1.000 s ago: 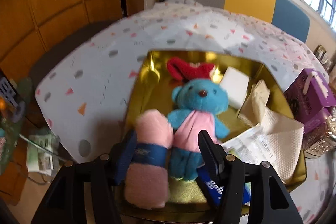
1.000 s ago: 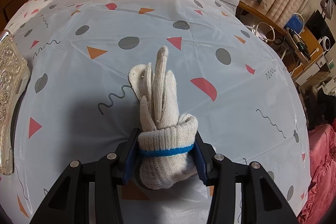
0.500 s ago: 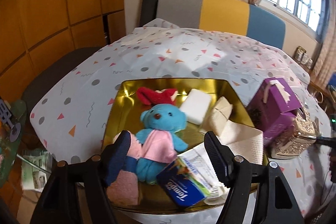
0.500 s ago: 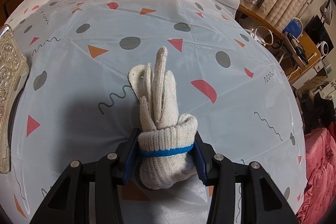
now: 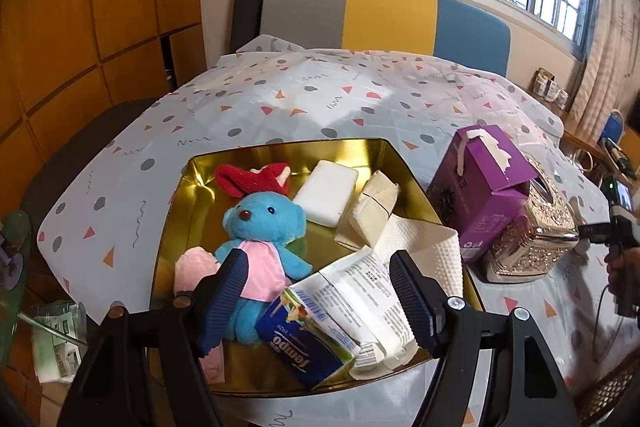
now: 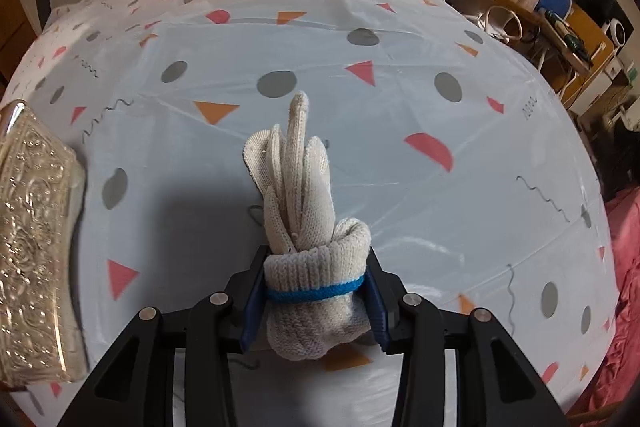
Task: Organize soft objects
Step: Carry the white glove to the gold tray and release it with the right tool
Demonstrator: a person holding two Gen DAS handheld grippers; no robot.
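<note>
My left gripper [image 5: 320, 279] is open and empty, raised above the near side of a gold tray [image 5: 280, 151]. The tray holds a blue teddy bear [image 5: 260, 227] in a pink top, a rolled pink towel [image 5: 192, 269], a red plush piece [image 5: 252, 179], a white sponge [image 5: 328, 193], folded beige cloth [image 5: 372, 211], a white waffle cloth [image 5: 420, 247] and tissue packs [image 5: 304, 343]. My right gripper [image 6: 316, 291] is shut on a rolled pair of white knit gloves [image 6: 304, 227] with a blue band, held just above the table.
A purple tissue box [image 5: 480, 191] and an ornate silver tissue box [image 5: 536, 243] stand right of the tray; the silver box also shows at the right wrist view's left edge [image 6: 32, 247]. The patterned tablecloth [image 6: 360, 87] stretches ahead. A colourful chair [image 5: 380, 15] stands behind.
My left gripper has let go of the pink towel, opened wider and pulled back and up from the tray. My right gripper has lifted the gloves slightly and shifted a little.
</note>
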